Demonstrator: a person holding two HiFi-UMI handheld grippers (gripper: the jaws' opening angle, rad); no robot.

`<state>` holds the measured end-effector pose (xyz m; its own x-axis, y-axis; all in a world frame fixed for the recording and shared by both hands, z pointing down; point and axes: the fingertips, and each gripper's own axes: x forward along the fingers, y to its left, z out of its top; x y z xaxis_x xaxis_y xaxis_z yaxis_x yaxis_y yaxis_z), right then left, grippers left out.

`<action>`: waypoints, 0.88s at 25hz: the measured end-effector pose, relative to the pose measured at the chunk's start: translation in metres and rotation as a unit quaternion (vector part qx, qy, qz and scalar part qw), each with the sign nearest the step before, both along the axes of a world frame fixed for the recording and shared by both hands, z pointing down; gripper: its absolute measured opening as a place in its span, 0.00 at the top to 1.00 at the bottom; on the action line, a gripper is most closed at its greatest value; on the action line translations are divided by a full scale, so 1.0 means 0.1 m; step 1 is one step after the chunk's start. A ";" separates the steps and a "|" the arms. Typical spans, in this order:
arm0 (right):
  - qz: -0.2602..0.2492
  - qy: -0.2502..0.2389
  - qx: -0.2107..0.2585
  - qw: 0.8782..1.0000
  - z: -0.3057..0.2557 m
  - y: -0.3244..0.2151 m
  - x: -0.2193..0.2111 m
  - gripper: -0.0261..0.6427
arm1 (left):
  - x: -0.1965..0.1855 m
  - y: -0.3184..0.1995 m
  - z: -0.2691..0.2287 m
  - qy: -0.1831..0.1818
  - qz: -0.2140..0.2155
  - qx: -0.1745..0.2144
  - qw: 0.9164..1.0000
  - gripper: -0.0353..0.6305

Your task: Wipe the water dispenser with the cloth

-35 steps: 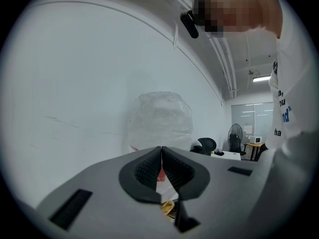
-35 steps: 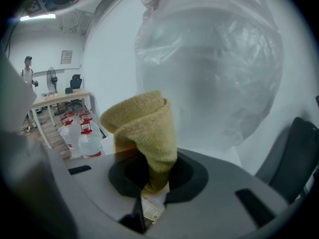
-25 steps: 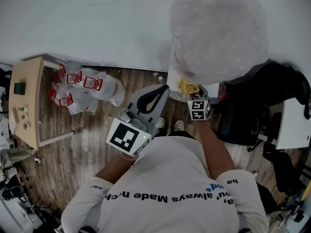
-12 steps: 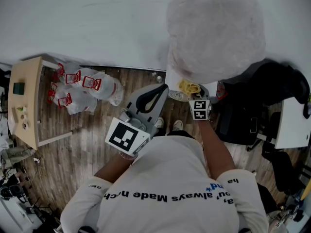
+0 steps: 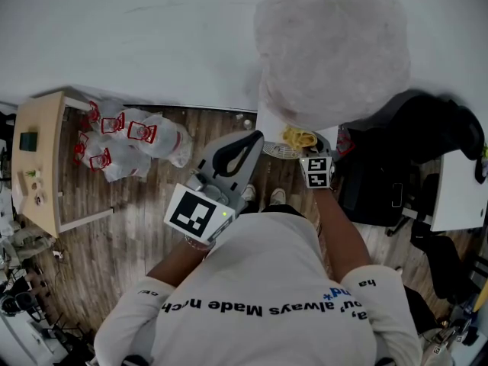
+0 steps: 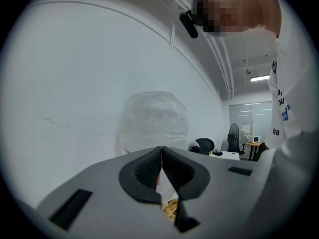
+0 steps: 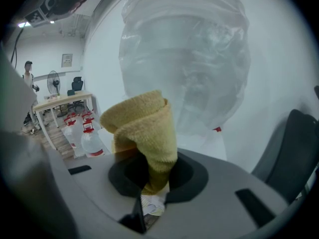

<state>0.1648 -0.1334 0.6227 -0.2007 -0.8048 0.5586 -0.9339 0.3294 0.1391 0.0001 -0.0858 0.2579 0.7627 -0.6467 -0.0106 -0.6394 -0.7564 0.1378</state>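
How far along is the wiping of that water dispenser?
Done: the yellow cloth has been picked up and is clamped in the right gripper. In hand: that gripper holds the cloth close to the plastic-wrapped water dispenser; whether they touch cannot be told. The left gripper is shut, empty and held back. Left: seemingly the wiping itself, since no wiped patch shows.

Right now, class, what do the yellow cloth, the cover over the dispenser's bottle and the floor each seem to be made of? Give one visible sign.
Cloth, in the right hand-held gripper: soft matte terry-like fabric; nubbly looped surface.
Cover: thin clear plastic film, slightly glossy; crinkled and see-through.
Floor: wood or wood-look laminate; brown plank lines.
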 end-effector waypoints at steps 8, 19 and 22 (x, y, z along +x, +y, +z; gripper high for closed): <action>-0.002 -0.002 -0.002 1.000 -0.01 0.02 0.12 0.87 | 0.05 -0.01 -0.03 0.001 0.004 0.005 1.000 0.92; -0.004 -0.002 -0.005 1.000 0.03 0.03 0.30 0.87 | 0.10 -0.02 -0.03 0.000 0.006 0.004 1.000 0.92; -0.004 -0.003 -0.005 1.000 0.05 0.04 0.35 0.87 | 0.10 -0.02 -0.03 0.002 0.006 0.003 1.000 0.92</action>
<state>0.1998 -0.1296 0.6279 -0.2101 -0.7971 0.5661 -0.9321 0.3380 0.1300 0.0103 -0.0876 0.2551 0.7699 -0.6379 -0.0165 -0.6304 -0.7643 0.1359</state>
